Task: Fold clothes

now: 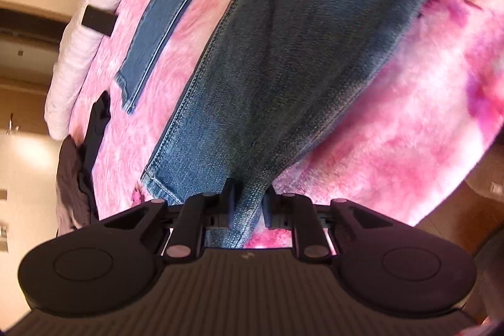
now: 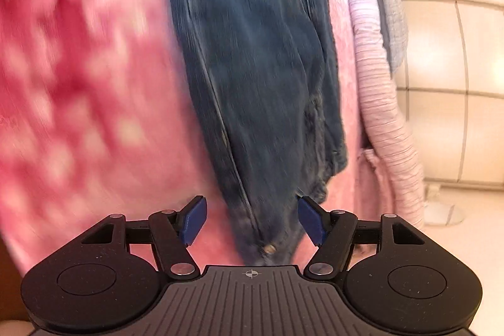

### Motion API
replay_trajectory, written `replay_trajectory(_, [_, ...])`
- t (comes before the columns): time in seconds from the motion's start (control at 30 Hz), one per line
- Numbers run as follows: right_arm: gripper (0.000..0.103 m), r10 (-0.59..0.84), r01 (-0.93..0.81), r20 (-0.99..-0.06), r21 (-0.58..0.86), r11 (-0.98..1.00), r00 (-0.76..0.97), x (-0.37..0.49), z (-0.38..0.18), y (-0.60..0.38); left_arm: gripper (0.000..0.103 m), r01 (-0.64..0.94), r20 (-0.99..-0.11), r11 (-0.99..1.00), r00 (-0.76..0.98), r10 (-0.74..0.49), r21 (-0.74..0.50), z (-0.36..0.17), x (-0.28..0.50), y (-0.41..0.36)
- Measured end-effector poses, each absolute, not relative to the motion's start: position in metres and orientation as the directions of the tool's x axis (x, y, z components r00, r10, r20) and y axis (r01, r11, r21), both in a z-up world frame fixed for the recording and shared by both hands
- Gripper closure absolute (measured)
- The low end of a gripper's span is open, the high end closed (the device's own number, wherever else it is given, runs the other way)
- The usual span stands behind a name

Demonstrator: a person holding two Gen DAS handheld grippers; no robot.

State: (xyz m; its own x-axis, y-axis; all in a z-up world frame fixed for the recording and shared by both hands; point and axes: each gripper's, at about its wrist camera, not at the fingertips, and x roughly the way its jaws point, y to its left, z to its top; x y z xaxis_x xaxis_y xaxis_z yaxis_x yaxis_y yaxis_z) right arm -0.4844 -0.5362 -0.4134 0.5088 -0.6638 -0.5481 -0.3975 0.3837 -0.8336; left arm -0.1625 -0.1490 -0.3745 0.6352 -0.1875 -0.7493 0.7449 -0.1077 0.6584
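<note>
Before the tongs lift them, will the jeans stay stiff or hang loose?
The jeans will probably hang loose: they already bunch into a narrow fold where the left tongs pinch them. The thick seams suggest some weight, so the free leg may drag across the fuzzy pink blanket.

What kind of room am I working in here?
Most likely a bedroom: the jeans lie on a fluffy pink blanket spread like a bed cover, with a pale ribbed quilt at its edge and cream panelled cupboards beyond.
</note>
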Motion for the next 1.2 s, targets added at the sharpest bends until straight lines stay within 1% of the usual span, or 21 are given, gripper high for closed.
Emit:
replay_trajectory(0.13, [0.037,-0.657,-0.422,-0.519,-0.849,0.318,0.548,-0.493,-0.426,-0.577,0.088,0.728,-0.732,-0.093,0.664,-0.152,0.679,-0.378,-0.167,-0.155])
replay_trajectory(0.2, [0.037,-0.630,-0.429,-0.521,-0.849,0.310,0.576,-0.497,-0.426,-0.593,0.089,0.721,-0.725,-0.085,0.676,-0.132,0.688,-0.381,-0.169,-0.159])
replay_trajectory(0.23, [0.044,-0.614,-0.432,-0.526,-0.846,0.311,0.588,-0.499,-0.426,-0.600,0.090,0.717,-0.721,-0.081,0.682,-0.122,0.692,-0.382,-0.170,-0.161])
replay_trajectory(0.27, [0.049,-0.598,-0.439,-0.535,-0.842,0.314,0.597,-0.500,-0.425,-0.606,0.092,0.717,-0.720,-0.074,0.685,-0.110,0.693,-0.382,-0.171,-0.163])
replay_trajectory(0.33, [0.072,-0.568,-0.467,-0.571,-0.819,0.334,0.593,-0.501,-0.422,-0.612,0.093,0.719,-0.721,-0.058,0.688,-0.087,0.693,-0.380,-0.170,-0.167])
replay_trajectory(0.37, [0.072,-0.554,-0.478,-0.587,-0.807,0.346,0.590,-0.501,-0.420,-0.614,0.094,0.719,-0.721,-0.052,0.689,-0.079,0.693,-0.376,-0.170,-0.169])
replay_trajectory(0.4, [0.076,-0.545,-0.477,-0.602,-0.797,0.370,0.583,-0.500,-0.415,-0.616,0.094,0.719,-0.720,-0.046,0.690,-0.072,0.693,-0.371,-0.170,-0.170])
replay_trajectory(0.43, [0.077,-0.535,-0.473,-0.620,-0.784,0.402,0.574,-0.498,-0.406,-0.618,0.096,0.714,-0.715,-0.045,0.695,-0.072,0.699,-0.364,-0.171,-0.172])
replay_trajectory(0.6, [0.078,-0.493,-0.461,-0.651,-0.758,0.462,0.577,-0.485,-0.353,-0.625,0.097,0.697,-0.698,-0.052,0.711,-0.085,0.716,-0.309,-0.176,-0.178])
replay_trajectory(0.8, [0.078,-0.440,-0.476,-0.685,-0.724,0.499,0.581,-0.448,-0.267,-0.639,0.097,0.741,-0.740,-0.022,0.668,-0.079,0.672,-0.240,-0.161,-0.188])
replay_trajectory(0.93, [0.080,-0.415,-0.524,-0.715,-0.697,0.490,0.563,-0.408,-0.219,-0.666,0.097,0.791,-0.788,-0.011,0.608,-0.094,0.612,-0.204,-0.126,-0.207])
replay_trajectory(1.1, [0.083,-0.424,-0.573,-0.735,-0.678,0.461,0.529,-0.356,-0.192,-0.686,0.097,0.846,-0.843,-0.015,0.528,-0.101,0.532,-0.181,-0.063,-0.244])
replay_trajectory(1.13, [0.087,-0.428,-0.581,-0.739,-0.674,0.457,0.521,-0.345,-0.189,-0.691,0.097,0.856,-0.853,-0.019,0.512,-0.101,0.516,-0.178,-0.049,-0.252])
replay_trajectory(1.17, [0.094,-0.435,-0.585,-0.742,-0.670,0.456,0.510,-0.332,-0.188,-0.697,0.097,0.868,-0.864,-0.020,0.493,-0.101,0.497,-0.177,-0.034,-0.259])
replay_trajectory(1.2, [0.094,-0.448,-0.581,-0.745,-0.667,0.467,0.495,-0.316,-0.191,-0.707,0.097,0.880,-0.876,-0.019,0.471,-0.100,0.475,-0.178,-0.020,-0.267])
